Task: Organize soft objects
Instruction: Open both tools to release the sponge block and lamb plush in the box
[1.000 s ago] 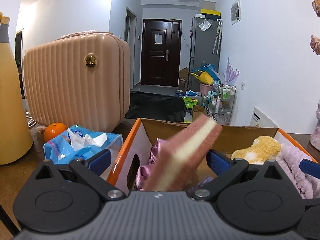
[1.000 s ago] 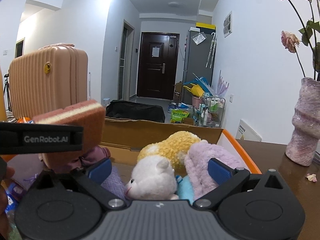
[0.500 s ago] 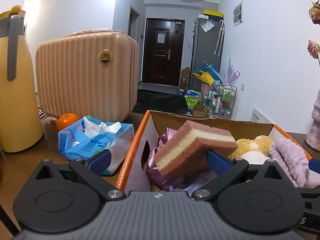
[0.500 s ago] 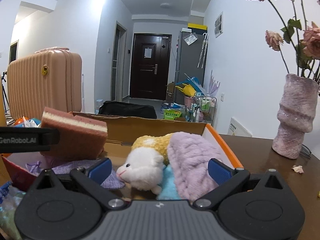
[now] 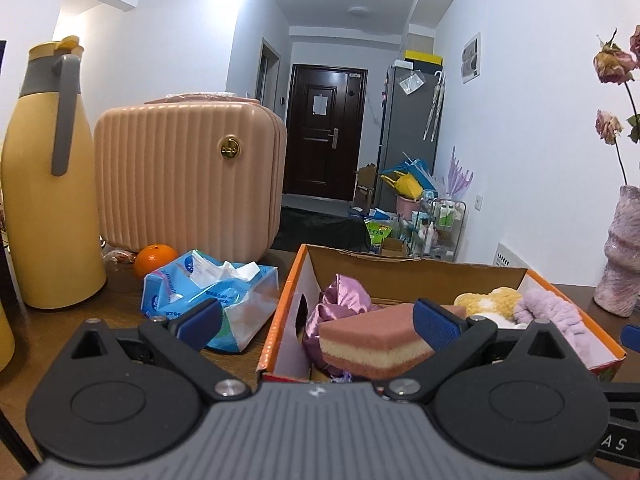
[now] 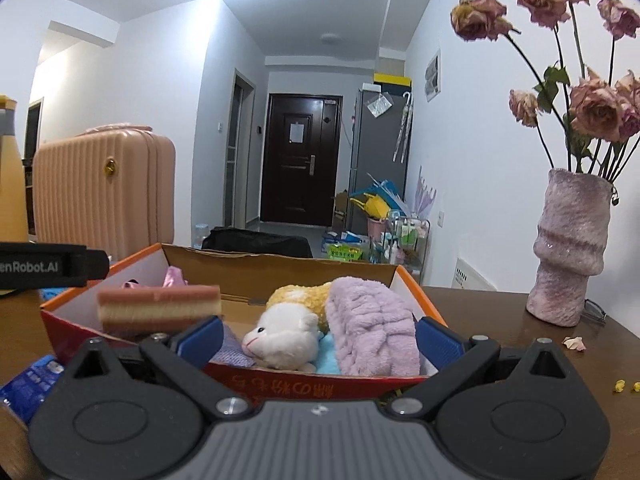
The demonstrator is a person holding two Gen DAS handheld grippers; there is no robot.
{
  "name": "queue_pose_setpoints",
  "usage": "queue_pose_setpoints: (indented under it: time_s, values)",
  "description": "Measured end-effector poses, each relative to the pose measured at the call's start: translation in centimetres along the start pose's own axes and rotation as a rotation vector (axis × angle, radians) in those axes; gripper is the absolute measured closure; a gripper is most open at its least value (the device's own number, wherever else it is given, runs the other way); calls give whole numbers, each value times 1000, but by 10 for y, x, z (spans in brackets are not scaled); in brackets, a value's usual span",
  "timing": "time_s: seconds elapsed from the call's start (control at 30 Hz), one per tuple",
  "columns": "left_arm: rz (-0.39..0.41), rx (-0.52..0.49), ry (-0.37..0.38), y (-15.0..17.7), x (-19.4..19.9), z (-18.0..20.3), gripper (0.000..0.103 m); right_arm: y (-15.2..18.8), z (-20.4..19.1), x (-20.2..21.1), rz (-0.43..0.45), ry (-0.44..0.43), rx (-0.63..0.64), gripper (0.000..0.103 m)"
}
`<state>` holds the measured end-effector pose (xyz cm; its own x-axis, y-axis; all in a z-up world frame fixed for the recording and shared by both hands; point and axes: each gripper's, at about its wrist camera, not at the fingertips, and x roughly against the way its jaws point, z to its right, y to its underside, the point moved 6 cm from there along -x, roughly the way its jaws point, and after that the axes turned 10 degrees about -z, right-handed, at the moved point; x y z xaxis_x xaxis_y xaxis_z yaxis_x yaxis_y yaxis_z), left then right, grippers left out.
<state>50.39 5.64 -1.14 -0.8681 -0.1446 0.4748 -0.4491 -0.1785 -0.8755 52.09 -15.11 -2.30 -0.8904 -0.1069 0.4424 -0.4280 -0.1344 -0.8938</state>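
Note:
An orange-rimmed cardboard box (image 5: 286,300) (image 6: 412,284) stands on the brown table. A pink and cream sponge (image 5: 372,340) (image 6: 158,306) lies in its left part on purple satin cloth (image 5: 340,298). A yellow and white plush toy (image 6: 288,332) (image 5: 490,300) and a lilac fluffy towel (image 6: 372,328) (image 5: 556,314) fill the right part. My left gripper (image 5: 318,322) is open in front of the box, its right finger just beside the sponge. My right gripper (image 6: 318,334) is open and empty in front of the box's near wall.
A blue tissue pack (image 5: 212,294), an orange (image 5: 154,258), a peach ribbed case (image 5: 188,176) and a yellow jug (image 5: 48,176) stand left of the box. A pink vase with dried roses (image 6: 568,252) stands right of it, with petals (image 6: 574,343) on the table.
The left gripper let go of the sponge, which dropped from tilted upright to flat in the box. Both grippers drew back from the box towards the near side.

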Motion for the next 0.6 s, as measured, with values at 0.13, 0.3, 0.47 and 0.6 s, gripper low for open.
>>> queue_pose_setpoints:
  time_s: [0.13,0.3,0.47,0.6]
  values:
    - [6,2,7,1,10,-2,0,4,0,13,7,-1,3,0]
    - [4,-4,19,8,23,-3,0,9,1,28,13,-2,5,0]
    - [10,-10,29,14,37,-4,0,15,3,42,19,-2,9,0]
    - [33,-4,21,14,49,-7,0,19,4,53,24,-3,8,0]
